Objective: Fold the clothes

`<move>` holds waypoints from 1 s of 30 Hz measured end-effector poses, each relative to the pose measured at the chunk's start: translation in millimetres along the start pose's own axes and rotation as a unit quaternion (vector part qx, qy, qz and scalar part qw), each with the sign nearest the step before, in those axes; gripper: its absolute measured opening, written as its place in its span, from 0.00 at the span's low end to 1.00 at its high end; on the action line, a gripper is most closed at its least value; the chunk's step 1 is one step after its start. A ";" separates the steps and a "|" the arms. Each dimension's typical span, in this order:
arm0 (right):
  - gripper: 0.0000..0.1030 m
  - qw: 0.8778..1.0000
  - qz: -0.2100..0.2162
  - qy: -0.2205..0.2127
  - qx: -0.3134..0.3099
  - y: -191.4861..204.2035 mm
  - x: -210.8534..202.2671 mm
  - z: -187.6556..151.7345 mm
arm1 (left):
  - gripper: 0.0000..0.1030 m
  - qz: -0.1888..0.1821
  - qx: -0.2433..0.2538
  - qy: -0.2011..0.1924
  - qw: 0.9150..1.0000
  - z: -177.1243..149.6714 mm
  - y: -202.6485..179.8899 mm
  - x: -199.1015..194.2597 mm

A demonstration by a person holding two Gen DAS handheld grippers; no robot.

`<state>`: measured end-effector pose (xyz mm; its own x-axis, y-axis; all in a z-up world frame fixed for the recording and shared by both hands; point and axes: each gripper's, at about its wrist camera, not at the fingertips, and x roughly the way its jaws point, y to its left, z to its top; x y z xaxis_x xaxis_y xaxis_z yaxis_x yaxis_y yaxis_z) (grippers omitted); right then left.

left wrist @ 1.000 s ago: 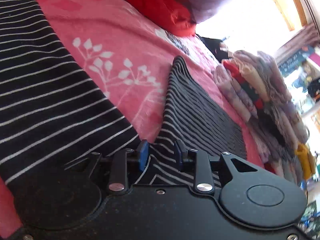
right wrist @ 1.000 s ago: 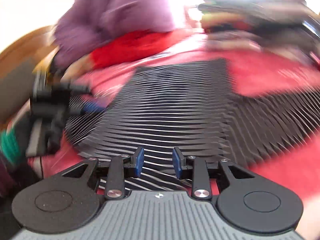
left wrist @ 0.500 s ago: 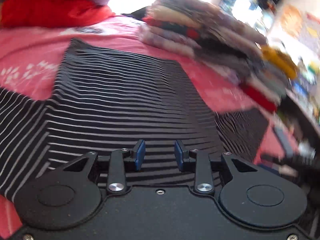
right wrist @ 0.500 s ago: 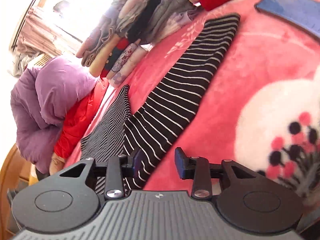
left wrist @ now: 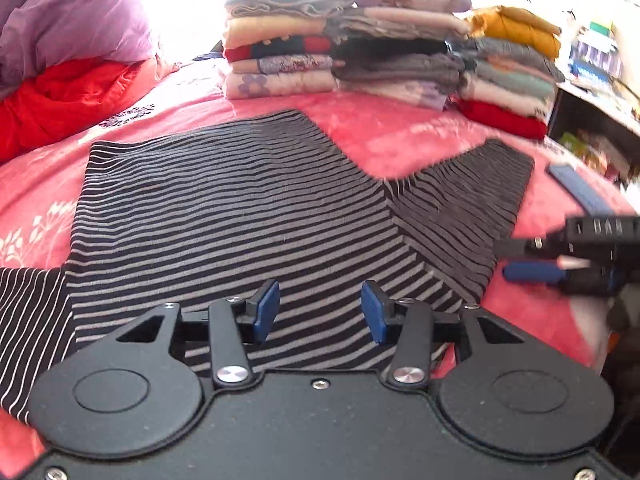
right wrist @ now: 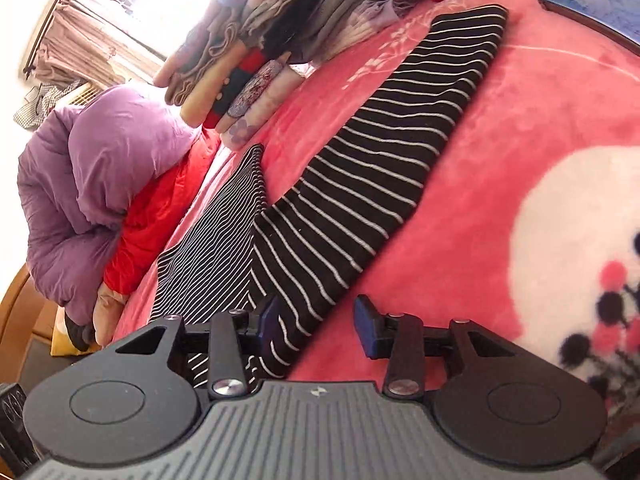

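A black shirt with thin white stripes lies spread flat on the pink blanket. My left gripper hovers over the shirt's near edge, its jaws opening, and no cloth is pinched between the blue pads. Blurred at the right edge, my right gripper sits beside the shirt's right sleeve. In the right wrist view that sleeve runs diagonally up to the right. The right gripper straddles the sleeve's near edge with its jaws opening; cloth lies by the left pad, not squeezed.
Stacks of folded clothes stand along the far side of the bed. A purple padded jacket and a red garment lie at the far left. A phone rests on the blanket past the sleeve's cuff.
The left view swung from the left sleeve to face the shirt's body squarely. The right view rolled from the body to the right sleeve. Both grippers' jaws stand wider than before.
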<state>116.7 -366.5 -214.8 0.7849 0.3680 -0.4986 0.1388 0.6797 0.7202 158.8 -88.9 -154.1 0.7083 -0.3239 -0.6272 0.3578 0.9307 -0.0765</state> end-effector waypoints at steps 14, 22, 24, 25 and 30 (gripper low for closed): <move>0.46 0.993 0.000 -0.084 0.078 -37.1 -33.3 27.9 | 0.53 -0.083 0.041 0.020 0.996 87.4 -90.7 62.0; 0.46 0.975 -0.012 -0.136 0.175 -74.3 -50.2 32.8 | 0.53 -0.126 0.132 0.050 0.982 121.5 -166.8 106.2; 0.46 0.973 -0.014 -0.144 0.179 -74.1 -52.5 32.6 | 0.53 -0.131 0.147 0.056 0.979 124.2 -181.8 115.6; 0.46 0.972 -0.013 -0.147 0.184 -77.3 -55.2 32.9 | 0.53 -0.134 0.155 0.058 0.977 124.8 -188.8 120.0; 0.45 0.958 -0.007 -0.170 0.229 -92.3 -65.0 32.6 | 0.52 -0.144 0.197 0.081 0.966 129.6 -223.5 146.4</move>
<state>72.6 -473.9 -233.1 0.9214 0.0801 -0.3802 0.3405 0.3048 0.8895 261.4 -366.4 -128.4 0.4523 -0.4988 -0.7393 0.7523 0.6586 0.0159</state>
